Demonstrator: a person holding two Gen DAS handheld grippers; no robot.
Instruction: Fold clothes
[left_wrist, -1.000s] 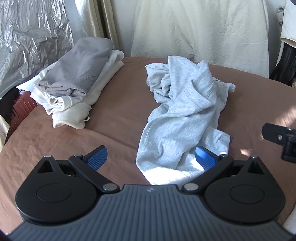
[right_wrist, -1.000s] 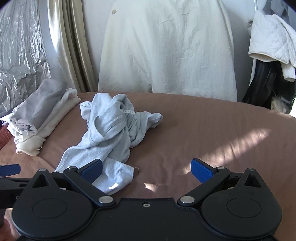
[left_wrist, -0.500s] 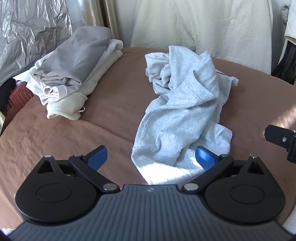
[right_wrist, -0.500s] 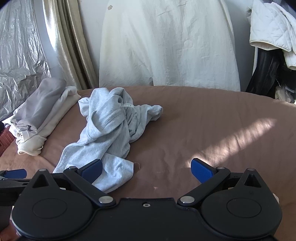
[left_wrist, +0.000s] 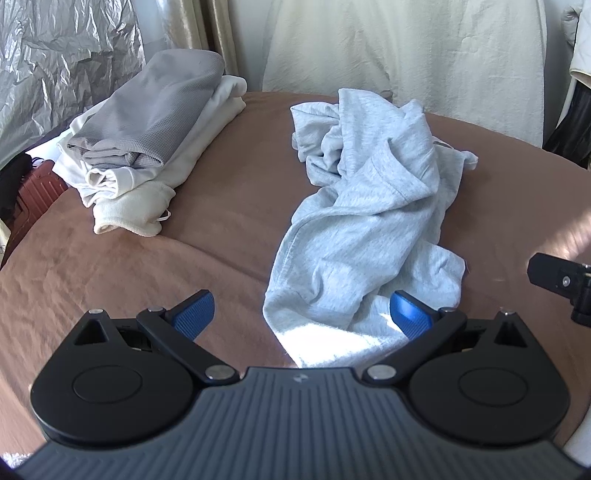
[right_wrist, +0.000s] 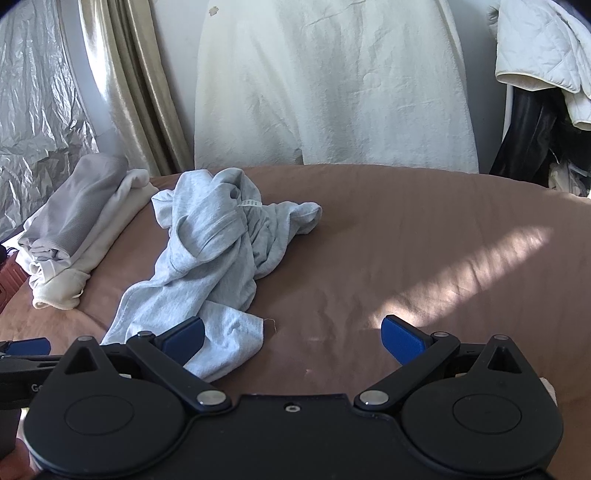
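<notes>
A crumpled light grey sweatshirt (left_wrist: 373, 206) lies on the brown table cover (left_wrist: 147, 266); it also shows in the right wrist view (right_wrist: 214, 251). My left gripper (left_wrist: 301, 314) is open and empty, hovering over the garment's near hem. My right gripper (right_wrist: 291, 336) is open and empty; its left finger is over the garment's near corner, its right finger over bare cover. A stack of folded grey and cream clothes (left_wrist: 147, 129) sits at the far left, also visible in the right wrist view (right_wrist: 74, 229).
A cream cloth-draped object (right_wrist: 332, 81) stands behind the table. Silver foil (left_wrist: 55, 55) and a curtain (right_wrist: 122, 81) are at back left. Coats (right_wrist: 539, 48) hang at right. A red-brown suitcase (left_wrist: 37, 192) sits beyond the table's left edge. A sun patch (right_wrist: 461, 273) lies at right.
Both grippers have drifted slightly back and up, so the sweatshirt sits a bit farther in view. Both stay open; the clothes have not moved.
</notes>
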